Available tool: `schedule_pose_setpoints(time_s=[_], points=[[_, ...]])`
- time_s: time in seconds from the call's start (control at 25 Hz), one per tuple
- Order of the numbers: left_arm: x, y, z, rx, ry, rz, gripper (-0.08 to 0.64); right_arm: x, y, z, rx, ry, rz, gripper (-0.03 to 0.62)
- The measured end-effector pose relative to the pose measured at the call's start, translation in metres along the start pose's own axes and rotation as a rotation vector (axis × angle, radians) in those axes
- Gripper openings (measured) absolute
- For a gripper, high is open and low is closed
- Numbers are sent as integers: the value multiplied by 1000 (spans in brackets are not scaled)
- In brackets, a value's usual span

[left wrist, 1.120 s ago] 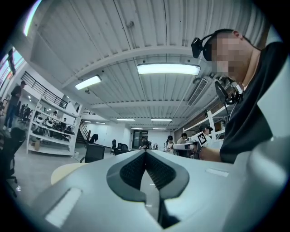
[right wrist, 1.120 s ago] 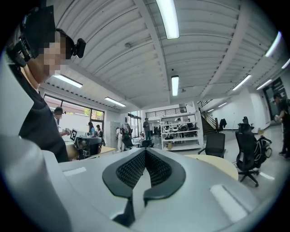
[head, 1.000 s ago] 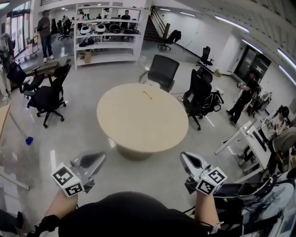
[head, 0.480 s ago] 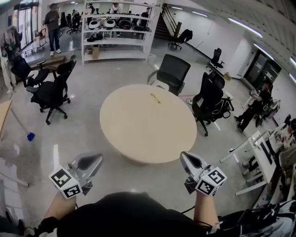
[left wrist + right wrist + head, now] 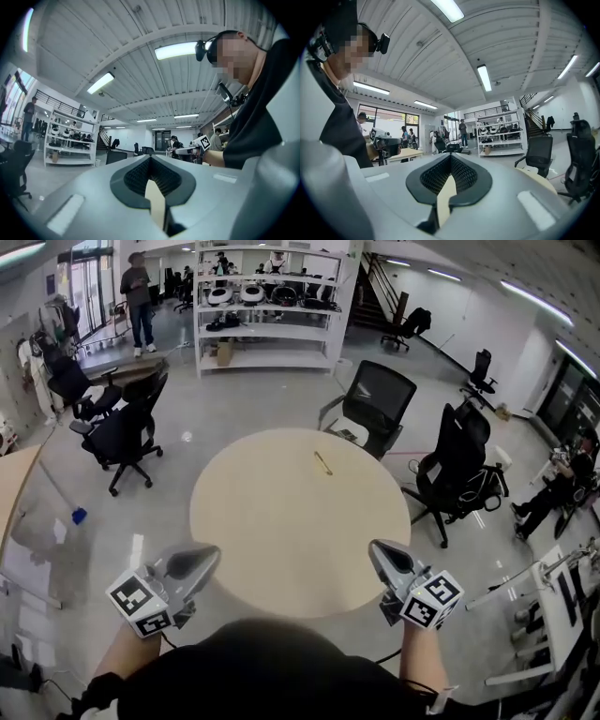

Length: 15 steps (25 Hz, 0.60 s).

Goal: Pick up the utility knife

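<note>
The utility knife [image 5: 322,462], a thin yellowish stick, lies on the far part of the round beige table [image 5: 281,540]. In the head view my left gripper [image 5: 208,557] hangs at the table's near left edge and my right gripper [image 5: 377,549] at its near right edge, both far short of the knife. Each points level with its jaws together and nothing held. The left gripper view shows its own shut gripper [image 5: 150,158] against the ceiling and room; the right gripper view likewise shows that gripper [image 5: 451,157], with the table's edge to its right. The knife is in neither gripper view.
A black office chair [image 5: 375,404] stands behind the table, another [image 5: 459,465] to its right, and one [image 5: 127,432] to the left. White shelving [image 5: 272,306] lines the back wall, with a person [image 5: 139,296] standing beside it. A seated person [image 5: 562,479] is at far right.
The whole view has closed in on the table: it sits nearer and lower in the head view, and both grippers now reach its near edge. The jaws stay together.
</note>
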State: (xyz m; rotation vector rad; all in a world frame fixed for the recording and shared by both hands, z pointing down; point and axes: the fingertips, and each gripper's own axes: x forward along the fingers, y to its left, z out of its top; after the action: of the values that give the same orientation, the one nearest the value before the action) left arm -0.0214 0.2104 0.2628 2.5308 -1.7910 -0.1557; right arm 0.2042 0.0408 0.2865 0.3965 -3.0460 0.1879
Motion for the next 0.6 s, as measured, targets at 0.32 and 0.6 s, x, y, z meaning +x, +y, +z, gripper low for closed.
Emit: schedule_pose_setpoints(time_s=[0.32,0.6], points=[[93,-12,-13,-1,59,25,-3,0,-102,-6,46,-5,34,14],[117,15,-25,-37,59,1,-3,18,-124,-16,62,27,7,14]])
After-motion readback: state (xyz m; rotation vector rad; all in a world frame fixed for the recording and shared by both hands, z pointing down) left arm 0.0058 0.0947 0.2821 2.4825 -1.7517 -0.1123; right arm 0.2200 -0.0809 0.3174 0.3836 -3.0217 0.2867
